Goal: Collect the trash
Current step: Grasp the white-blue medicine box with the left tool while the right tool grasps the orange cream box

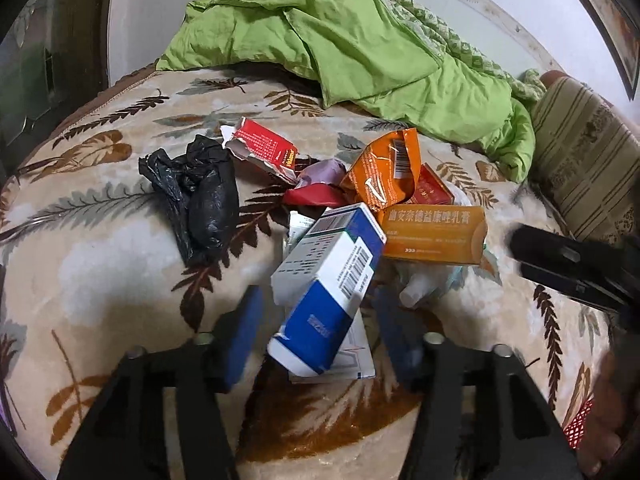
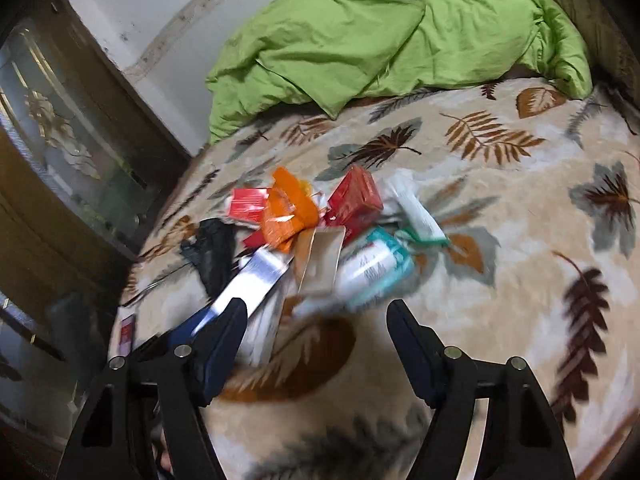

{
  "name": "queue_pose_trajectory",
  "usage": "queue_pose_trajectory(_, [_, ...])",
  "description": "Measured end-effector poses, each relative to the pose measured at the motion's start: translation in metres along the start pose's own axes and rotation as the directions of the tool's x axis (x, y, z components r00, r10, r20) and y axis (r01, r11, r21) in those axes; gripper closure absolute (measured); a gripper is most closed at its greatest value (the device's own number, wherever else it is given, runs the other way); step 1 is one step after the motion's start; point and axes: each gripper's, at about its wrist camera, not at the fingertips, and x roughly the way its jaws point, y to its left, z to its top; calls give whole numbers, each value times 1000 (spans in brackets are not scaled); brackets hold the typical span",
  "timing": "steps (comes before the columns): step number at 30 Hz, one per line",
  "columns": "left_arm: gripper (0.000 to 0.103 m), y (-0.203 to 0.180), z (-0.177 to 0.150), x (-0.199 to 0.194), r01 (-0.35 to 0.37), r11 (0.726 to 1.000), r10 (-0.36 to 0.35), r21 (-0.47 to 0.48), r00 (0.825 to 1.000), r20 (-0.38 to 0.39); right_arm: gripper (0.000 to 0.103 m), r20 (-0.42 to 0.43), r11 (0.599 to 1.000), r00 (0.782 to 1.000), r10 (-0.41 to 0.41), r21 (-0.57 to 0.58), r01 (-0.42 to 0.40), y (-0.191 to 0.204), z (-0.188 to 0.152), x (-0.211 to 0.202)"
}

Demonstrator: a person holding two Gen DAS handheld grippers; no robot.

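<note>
A pile of trash lies on a leaf-patterned bed blanket point(image 1: 100, 272). My left gripper point(image 1: 320, 332) is open, its blue pads either side of a blue-and-white box point(image 1: 328, 284) that sits tilted between them without touching. Behind are an orange box point(image 1: 434, 236), an orange wrapper point(image 1: 384, 172), a torn red packet point(image 1: 262, 146) and a crumpled black plastic bag point(image 1: 200, 196). My right gripper point(image 2: 318, 324) is open and empty above the blanket, just short of the pile; a white-and-teal tube point(image 2: 376, 268) and a red box point(image 2: 354, 196) lie ahead of it.
A green quilt point(image 1: 352, 52) is bunched at the back of the bed against the wall. A striped pillow point(image 1: 584, 168) lies at the right. A dark wooden cabinet with glass point(image 2: 60, 168) stands off the bed's left edge.
</note>
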Motion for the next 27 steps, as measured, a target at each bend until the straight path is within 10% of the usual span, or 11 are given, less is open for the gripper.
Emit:
queue_pose_trajectory(4, [40, -2, 2, 4, -23, 1000, 23, 20, 1000, 9, 34, -12, 1000, 1000, -4, 12, 5, 1, 15, 29])
queue_pose_trajectory(8, [37, -5, 4, 11, -49, 998, 48, 46, 999, 8, 77, -59, 999, 998, 14, 37, -12, -3, 17, 50])
queue_pose_trajectory(22, [23, -10, 11, 43, -157, 985, 159, 68, 987, -33, 80, 137, 997, 989, 53, 51, -61, -22, -33, -43])
queue_pose_trajectory(27, [61, 3, 11, 46, -122, 993, 121, -7, 991, -54, 80, 142, 997, 989, 49, 52, -57, -25, -49, -49])
